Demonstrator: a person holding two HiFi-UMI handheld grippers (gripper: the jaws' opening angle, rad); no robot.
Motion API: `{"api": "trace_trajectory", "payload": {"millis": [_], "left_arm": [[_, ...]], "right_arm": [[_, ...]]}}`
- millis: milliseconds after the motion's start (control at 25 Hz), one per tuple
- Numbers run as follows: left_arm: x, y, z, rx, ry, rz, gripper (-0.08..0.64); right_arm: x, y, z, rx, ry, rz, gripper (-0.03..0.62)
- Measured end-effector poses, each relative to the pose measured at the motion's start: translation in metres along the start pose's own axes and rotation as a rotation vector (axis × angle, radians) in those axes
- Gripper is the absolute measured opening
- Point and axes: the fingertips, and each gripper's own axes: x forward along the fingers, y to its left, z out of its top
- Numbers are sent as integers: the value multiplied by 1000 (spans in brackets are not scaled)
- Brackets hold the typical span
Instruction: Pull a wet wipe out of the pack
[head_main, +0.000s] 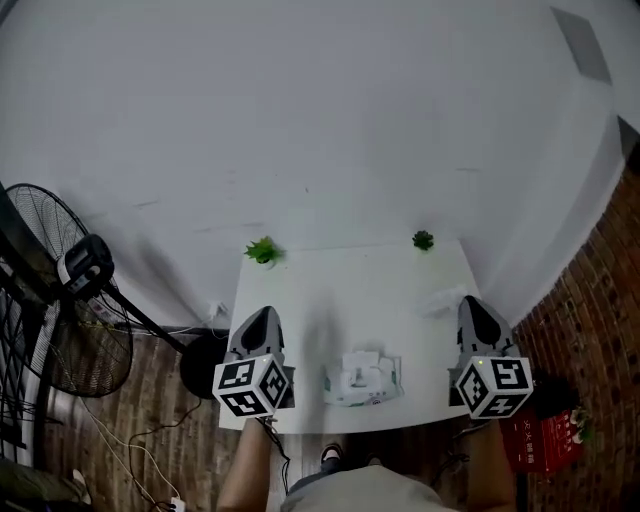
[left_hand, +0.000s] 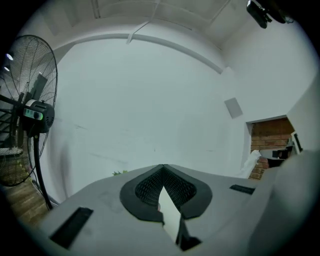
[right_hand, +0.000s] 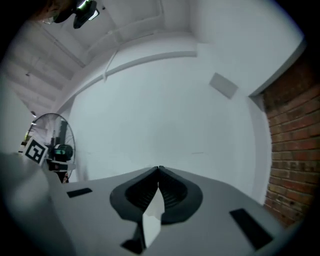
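A white wet wipe pack (head_main: 362, 378) lies near the front edge of the white table (head_main: 340, 290), between my two grippers. My left gripper (head_main: 262, 318) rests at the table's front left, its tips touching and nothing between them. My right gripper (head_main: 470, 303) sits at the front right, also shut and empty. In the left gripper view the left gripper (left_hand: 162, 166) points at the white wall. The right gripper (right_hand: 159, 169) in its own view points at the wall too. Neither gripper view shows the pack.
A crumpled white wipe (head_main: 442, 300) lies just left of the right gripper. Two small green plants (head_main: 263, 251) (head_main: 423, 240) stand at the table's far corners. A black standing fan (head_main: 70, 300) is on the left. Brick wall (head_main: 600, 330) rises at right, with a red box (head_main: 540, 440) on the floor.
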Motion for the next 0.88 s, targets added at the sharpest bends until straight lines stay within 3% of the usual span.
{"api": "trace_trajectory", "payload": {"millis": [160, 320, 880], "left_arm": [[11, -11, -10, -5, 26, -32, 2], [18, -18, -18, -5, 48, -51, 2], [17, -19, -22, 3, 59, -49, 2]], "right_arm": [[-15, -39, -11, 72, -32, -156, 5], [-26, -63, -18, 107, -26, -225, 6], [-34, -68, -19, 125, -24, -208, 5]]}}
